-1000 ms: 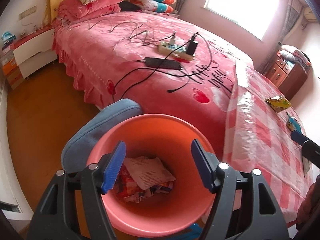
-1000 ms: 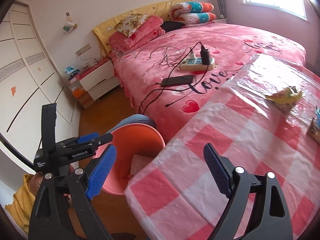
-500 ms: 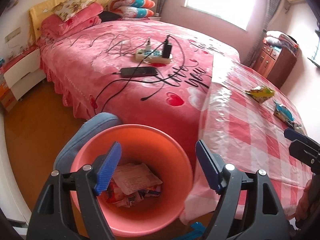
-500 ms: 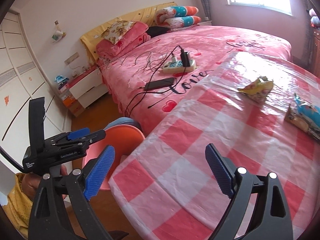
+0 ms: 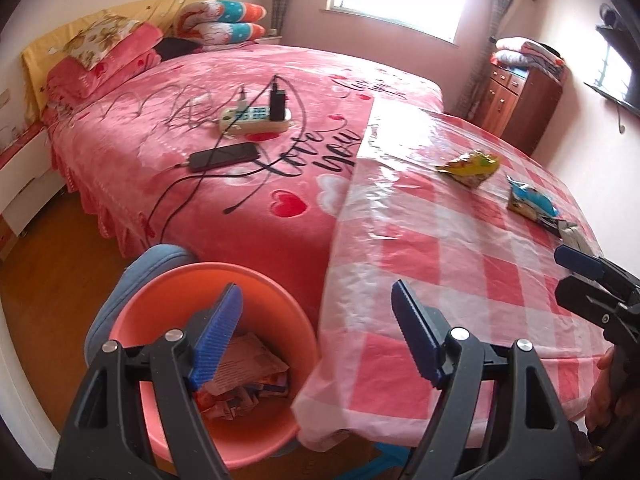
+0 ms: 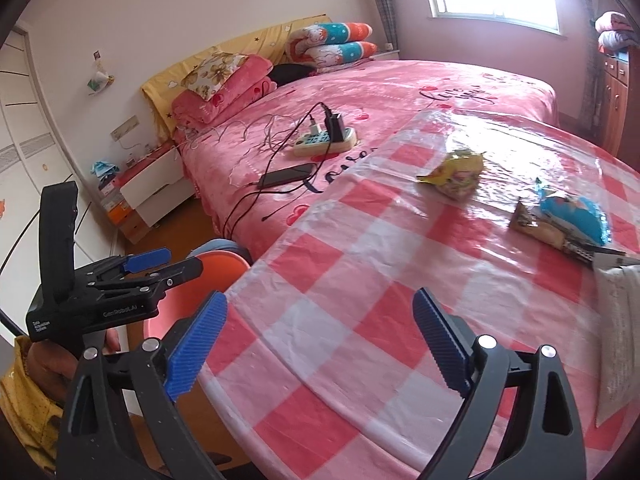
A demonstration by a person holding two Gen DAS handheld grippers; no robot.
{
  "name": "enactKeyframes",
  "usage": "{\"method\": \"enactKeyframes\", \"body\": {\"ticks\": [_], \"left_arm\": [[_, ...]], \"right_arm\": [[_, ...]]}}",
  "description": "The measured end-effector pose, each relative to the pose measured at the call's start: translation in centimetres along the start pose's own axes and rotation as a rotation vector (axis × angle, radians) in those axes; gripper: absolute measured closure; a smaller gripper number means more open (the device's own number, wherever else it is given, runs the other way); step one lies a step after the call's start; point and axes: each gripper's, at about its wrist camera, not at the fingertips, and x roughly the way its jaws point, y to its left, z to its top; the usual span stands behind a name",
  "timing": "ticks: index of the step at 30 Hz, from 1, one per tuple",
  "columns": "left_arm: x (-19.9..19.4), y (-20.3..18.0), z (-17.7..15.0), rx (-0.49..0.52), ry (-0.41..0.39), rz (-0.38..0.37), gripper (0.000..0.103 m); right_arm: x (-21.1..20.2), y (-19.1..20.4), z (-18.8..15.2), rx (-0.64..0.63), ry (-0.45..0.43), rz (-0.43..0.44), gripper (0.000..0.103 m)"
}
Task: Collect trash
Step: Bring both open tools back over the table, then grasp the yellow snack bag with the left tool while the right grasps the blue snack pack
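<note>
The left tool (image 5: 316, 336) is swinging away from over the orange bin (image 5: 256, 280) toward the checked surface (image 5: 440, 264); a second ago its blue pads framed the bin's mouth squarely, and now the right pad is hanging over the surface's edge. Its jaws have just been opening wider and nothing is sitting between them, so it is released and empty. Paper and wrappers are lying in the bottom of the bin, which is standing on the floor against the surface's edge, beside the bed (image 5: 240, 120).

The right tool (image 6: 320, 344) is also gaping with nothing between its pads, and it is advancing over the surface: the remaining trash is looming closer in its view than a second ago. 2 pieces are plainly waiting there, a yellow wrapper (image 6: 454, 174) and a blue wrapper (image 6: 572, 216), with a white sheet (image 6: 620, 320) lying at the right edge.

Judging by this, one drop into the bin is finished and both tools are heading back for the next piece, probably the wrappers well apart from the bin
</note>
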Motion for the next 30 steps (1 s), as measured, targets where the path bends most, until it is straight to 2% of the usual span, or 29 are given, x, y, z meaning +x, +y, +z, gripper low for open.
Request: {"method": "enactKeyframes", "body": {"ticks": [16,22,30], "left_arm": [[0.4,-7.4,1.8,0.154,-0.003,-0.074,0.025],[1.1,-10.6,3.2,0.22,-0.01,-0.114,0.025],[3.9,-16.1,5.5,0.346,-0.03,-0.146,0.025]], "right_arm": [[-3.4,-6.2,-1.5,0.118,-0.027,-0.068,0.01],[-4.6,-10.3,-1.7,0.208,-0.014,-0.097,0.01],[-6.4,-16.7,-0.1,0.343,-0.041,-0.14,0.01]]}}
